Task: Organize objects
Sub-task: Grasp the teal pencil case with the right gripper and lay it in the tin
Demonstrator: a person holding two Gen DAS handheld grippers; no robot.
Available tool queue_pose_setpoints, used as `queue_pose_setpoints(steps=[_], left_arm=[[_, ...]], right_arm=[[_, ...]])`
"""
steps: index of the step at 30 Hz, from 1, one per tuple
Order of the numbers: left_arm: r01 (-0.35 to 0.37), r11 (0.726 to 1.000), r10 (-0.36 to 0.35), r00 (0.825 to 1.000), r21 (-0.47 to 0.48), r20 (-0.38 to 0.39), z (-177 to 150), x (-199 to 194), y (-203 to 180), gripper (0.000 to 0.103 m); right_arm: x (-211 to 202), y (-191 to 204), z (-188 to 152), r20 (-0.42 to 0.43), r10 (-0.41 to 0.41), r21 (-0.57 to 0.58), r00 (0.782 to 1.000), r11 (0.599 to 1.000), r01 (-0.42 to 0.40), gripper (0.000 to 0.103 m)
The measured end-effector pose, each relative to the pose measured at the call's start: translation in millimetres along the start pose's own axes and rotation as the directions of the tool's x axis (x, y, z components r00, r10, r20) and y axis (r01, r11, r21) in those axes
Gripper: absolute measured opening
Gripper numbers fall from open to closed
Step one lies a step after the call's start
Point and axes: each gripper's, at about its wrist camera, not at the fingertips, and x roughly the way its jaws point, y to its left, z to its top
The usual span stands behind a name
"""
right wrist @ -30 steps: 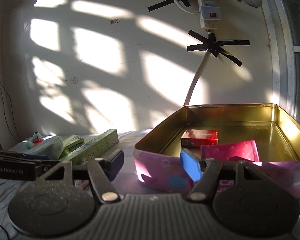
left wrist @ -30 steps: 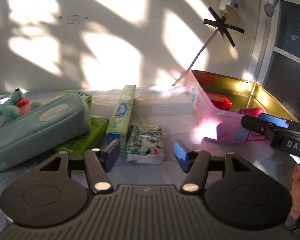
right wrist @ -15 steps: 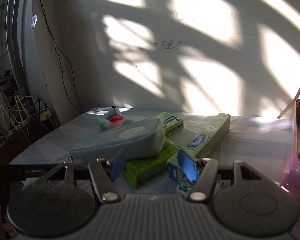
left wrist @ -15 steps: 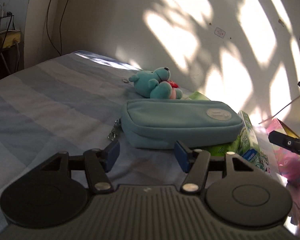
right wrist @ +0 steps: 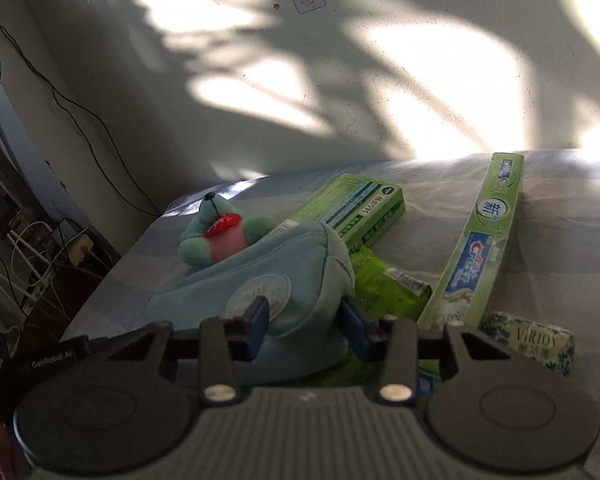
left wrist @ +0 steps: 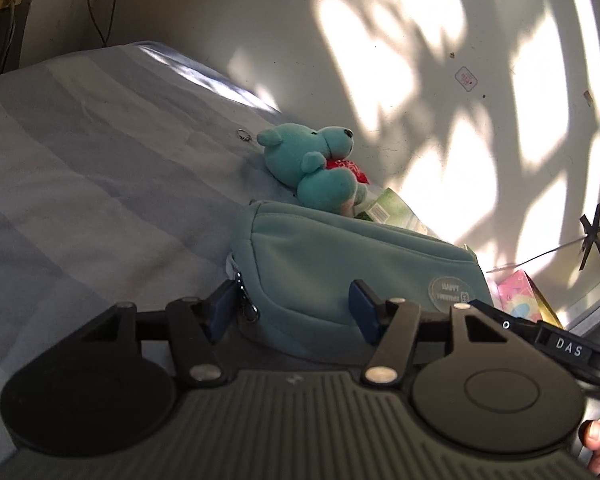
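Centrally, the right gripper (right wrist: 305,330), jaws just closing, is pinching the teal pouch (right wrist: 260,300) end. The left gripper (left wrist: 290,316), fingers apart, is straddling its other end (left wrist: 340,272).

Open striped bedsheet (left wrist: 100,168) left of the teal pouch (left wrist: 340,264); plush bear (left wrist: 316,168), boxes and wall (left wrist: 380,40) crowding behind.

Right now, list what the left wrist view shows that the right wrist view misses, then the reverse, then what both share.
Left wrist only: a key ring on the bedsheet and the pink tin's corner. Right wrist only: the Crest toothpaste box, the tissue pack and a green wrapper. Both: the teal pouch, the plush bear and the green box.
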Motion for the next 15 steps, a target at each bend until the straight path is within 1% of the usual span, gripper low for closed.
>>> queue_pose_setpoints(steps=[1,3,4,6,8,11,13,15], left_arm=[[0.026,1.0,-0.026,1.0,0.0,0.005,-6.3,-10.2,-1.3,0.06],[0.069,0.997,-0.069,0.998,0.025,0.003,-25.2,-30.5,-6.3,0.055],[0.084,0.996,-0.083,0.996,0.04,-0.009,-35.3,-37.7,-9.8,0.053],[0.107,0.992,-0.104,0.993,0.06,-0.049,-55.1,-45.5,-18.7,0.052],[0.115,0.989,-0.106,0.99,0.092,-0.096,-73.9,-44.0,-33.6,0.051],[0.127,0.978,-0.105,0.985,0.167,-0.134,-95.6,-39.4,-62.5,0.052],[0.14,0.966,-0.108,0.983,0.218,-0.151,-104.4,-34.9,-83.5,0.052],[0.159,0.956,-0.117,0.977,0.247,-0.178,-110.6,-27.0,-100.8,0.052]], right_arm=[[-18.1,-0.1,-10.7,0.016,0.008,-0.02,1.0,1.0,-0.008,0.039],[-46.2,-7.7,-31.6,0.02,0.024,-0.027,1.0,0.999,-0.024,0.039],[-61.2,-14.7,-44.2,0.01,0.026,-0.016,1.0,1.0,-0.026,0.039],[-85.4,-30.3,-66.6,-0.007,0.028,0.017,1.0,0.999,-0.028,0.038],[-104.9,-47.2,-86.3,-0.016,0.021,0.069,1.0,0.997,-0.019,0.038],[-132.3,-68.0,-109.1,0.011,-0.018,0.119,1.0,0.993,0.017,0.038],[-150.8,-78.5,-119.2,0.043,-0.056,0.134,0.998,0.99,0.05,0.038],[-167.9,-88.6,-127.1,0.071,-0.098,0.143,0.993,0.986,0.087,0.038]])
